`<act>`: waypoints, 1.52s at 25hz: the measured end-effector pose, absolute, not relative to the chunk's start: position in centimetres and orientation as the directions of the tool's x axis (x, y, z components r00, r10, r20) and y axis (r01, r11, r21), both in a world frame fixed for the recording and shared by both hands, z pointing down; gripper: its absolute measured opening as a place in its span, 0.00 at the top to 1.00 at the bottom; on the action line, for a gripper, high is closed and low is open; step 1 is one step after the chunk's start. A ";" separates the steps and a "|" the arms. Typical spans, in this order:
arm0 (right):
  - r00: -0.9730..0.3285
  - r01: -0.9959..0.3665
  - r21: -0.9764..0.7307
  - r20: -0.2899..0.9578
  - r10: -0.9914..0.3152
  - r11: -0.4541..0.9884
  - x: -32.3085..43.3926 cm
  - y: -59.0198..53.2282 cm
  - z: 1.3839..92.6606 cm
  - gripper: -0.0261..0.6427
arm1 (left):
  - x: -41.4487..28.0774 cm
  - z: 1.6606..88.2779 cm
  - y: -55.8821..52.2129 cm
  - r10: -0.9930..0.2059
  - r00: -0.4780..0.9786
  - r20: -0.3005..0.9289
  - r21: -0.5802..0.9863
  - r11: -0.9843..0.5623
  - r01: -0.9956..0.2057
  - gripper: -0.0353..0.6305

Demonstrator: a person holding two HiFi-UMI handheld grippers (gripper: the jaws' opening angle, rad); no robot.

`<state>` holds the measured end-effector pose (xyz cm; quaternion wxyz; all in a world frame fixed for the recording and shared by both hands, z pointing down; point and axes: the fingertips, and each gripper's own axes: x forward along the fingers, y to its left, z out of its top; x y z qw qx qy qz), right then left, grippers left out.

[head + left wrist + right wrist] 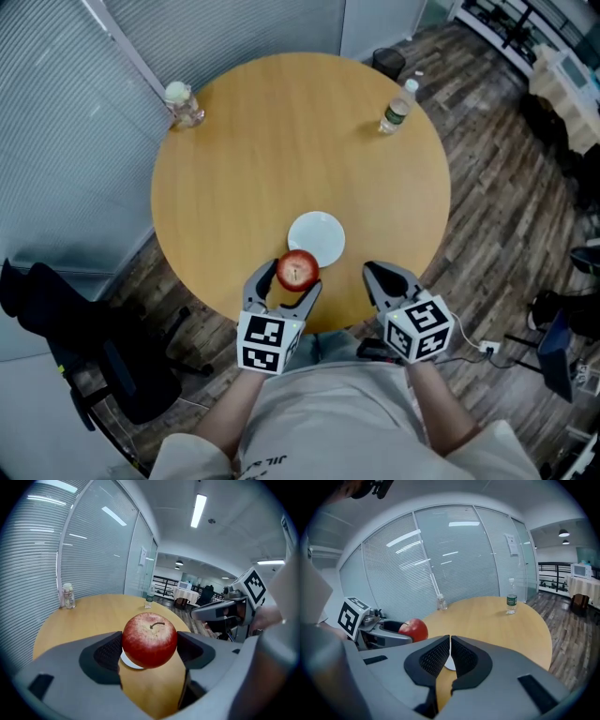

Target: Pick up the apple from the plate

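A red apple (297, 270) (149, 640) is held above the round wooden table, with my left gripper (285, 284) (149, 649) shut on it; its jaws press both sides. The same apple (413, 629) shows at the left of the right gripper view. The white plate (317, 237) lies bare on the table just beyond the apple, and a sliver of the plate (130, 663) peeks out under the fruit. My right gripper (382, 279) (450, 657) hovers near the table's front edge, right of the plate, shut with nothing between its jaws.
The round table (281, 141) carries a clear glass jar (182, 103) at the far left and a plastic water bottle (397, 106) at the far right. A black office chair (84, 347) stands at lower left. Frosted glass walls run behind the table.
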<state>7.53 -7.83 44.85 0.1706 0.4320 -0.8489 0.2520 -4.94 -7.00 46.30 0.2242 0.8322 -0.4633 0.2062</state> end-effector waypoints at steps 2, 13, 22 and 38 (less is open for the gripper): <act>-0.566 -0.821 -0.271 0.494 -0.660 0.502 7.5 -7.9 44.1 0.91 | -5.0 45.5 -6.5 -0.681 0.492 0.542 0.185 -0.475 -0.860 0.40; -0.559 -0.828 -0.253 0.443 -0.701 0.500 7.8 -7.6 40.8 0.91 | -4.8 42.6 -4.5 -0.694 0.519 0.499 0.204 -0.488 -0.849 0.40; -0.565 -0.824 -0.252 0.423 -0.708 0.508 7.3 -7.5 39.7 0.91 | -6.1 41.7 -4.6 -0.712 0.518 0.474 0.208 -0.481 -0.852 0.40; -0.584 -0.809 -0.238 0.429 -0.689 0.538 6.7 -7.6 39.7 0.92 | -4.4 41.2 -5.6 -0.690 0.559 0.461 0.201 -0.532 -0.823 0.40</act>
